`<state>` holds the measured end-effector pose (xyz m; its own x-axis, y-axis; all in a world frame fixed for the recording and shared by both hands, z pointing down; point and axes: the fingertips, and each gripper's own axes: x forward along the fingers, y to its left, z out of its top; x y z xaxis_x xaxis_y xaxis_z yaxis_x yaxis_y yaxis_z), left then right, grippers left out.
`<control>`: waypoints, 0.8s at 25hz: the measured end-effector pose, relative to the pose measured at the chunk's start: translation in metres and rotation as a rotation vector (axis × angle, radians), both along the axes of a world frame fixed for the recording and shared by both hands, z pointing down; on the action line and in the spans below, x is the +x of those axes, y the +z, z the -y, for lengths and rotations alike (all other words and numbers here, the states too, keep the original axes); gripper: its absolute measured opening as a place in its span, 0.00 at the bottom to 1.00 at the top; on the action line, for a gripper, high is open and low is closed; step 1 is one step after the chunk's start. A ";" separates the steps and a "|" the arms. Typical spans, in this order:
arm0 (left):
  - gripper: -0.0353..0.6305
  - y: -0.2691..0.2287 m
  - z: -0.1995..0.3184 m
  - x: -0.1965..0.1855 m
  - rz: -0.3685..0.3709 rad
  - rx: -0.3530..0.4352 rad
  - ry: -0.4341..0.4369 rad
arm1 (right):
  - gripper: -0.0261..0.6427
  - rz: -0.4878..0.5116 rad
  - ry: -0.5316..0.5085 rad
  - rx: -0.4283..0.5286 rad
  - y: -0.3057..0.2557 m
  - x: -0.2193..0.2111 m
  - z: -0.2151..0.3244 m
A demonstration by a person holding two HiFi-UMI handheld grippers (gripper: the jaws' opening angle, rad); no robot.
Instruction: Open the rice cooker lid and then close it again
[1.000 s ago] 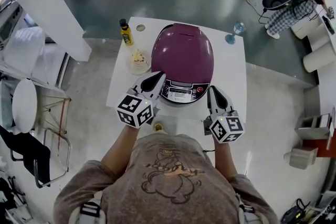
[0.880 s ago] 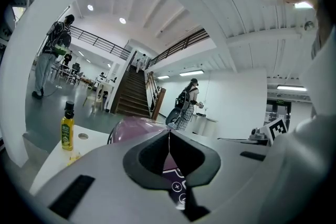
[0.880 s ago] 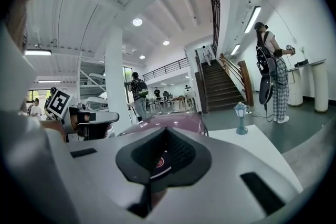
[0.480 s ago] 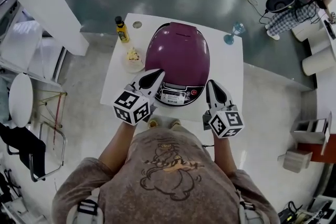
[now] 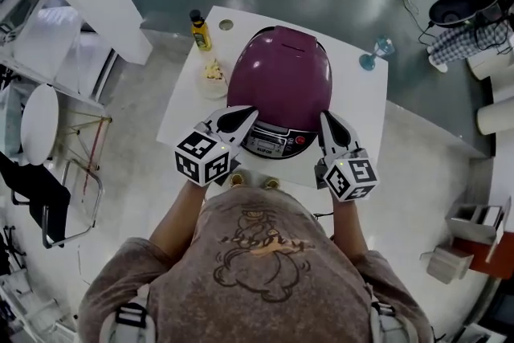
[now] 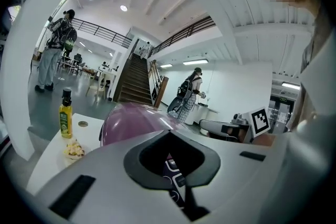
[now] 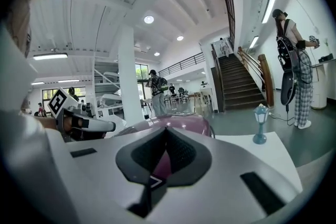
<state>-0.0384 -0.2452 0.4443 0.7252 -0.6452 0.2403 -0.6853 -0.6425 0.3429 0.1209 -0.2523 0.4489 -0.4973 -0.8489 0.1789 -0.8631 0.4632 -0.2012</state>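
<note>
The left hand-held gripper (image 5: 238, 120) has its jaws pressed together on nothing, its tip just beside the control panel (image 5: 277, 142) at the cooker's front left. The right hand-held gripper (image 5: 329, 127) is likewise closed and empty at the front right. Flanking the front this way probably readies them for the lid release. The rice cooker (image 5: 279, 76), lid down, sits mid-counter (image 5: 363, 104), panel toward the near edge.

Both forearms reach forward, the left gripper (image 5: 243, 116) and right gripper (image 5: 328, 121) well apart, each with jaws together.
</note>
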 end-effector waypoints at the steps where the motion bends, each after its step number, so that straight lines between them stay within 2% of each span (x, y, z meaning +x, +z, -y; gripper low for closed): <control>1: 0.08 0.002 -0.001 0.000 0.003 -0.007 -0.001 | 0.04 -0.003 -0.012 -0.002 0.002 -0.001 0.001; 4: 0.08 0.006 -0.004 0.000 0.020 -0.018 -0.001 | 0.04 -0.011 -0.038 -0.013 0.006 -0.003 0.004; 11: 0.08 0.018 -0.009 0.008 0.137 -0.034 0.021 | 0.04 -0.013 -0.075 -0.026 0.008 -0.001 0.009; 16: 0.08 0.018 -0.009 0.010 0.146 -0.050 0.028 | 0.04 -0.018 -0.113 -0.030 0.007 -0.004 0.014; 20: 0.08 0.021 -0.012 0.014 0.184 -0.054 0.034 | 0.04 -0.018 -0.131 -0.028 0.006 -0.004 0.017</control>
<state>-0.0247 -0.2335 0.4650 0.6871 -0.6035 0.4045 -0.7176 -0.6506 0.2485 0.1166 -0.2696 0.4548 -0.6004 -0.7711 0.2120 -0.7990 0.5669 -0.2008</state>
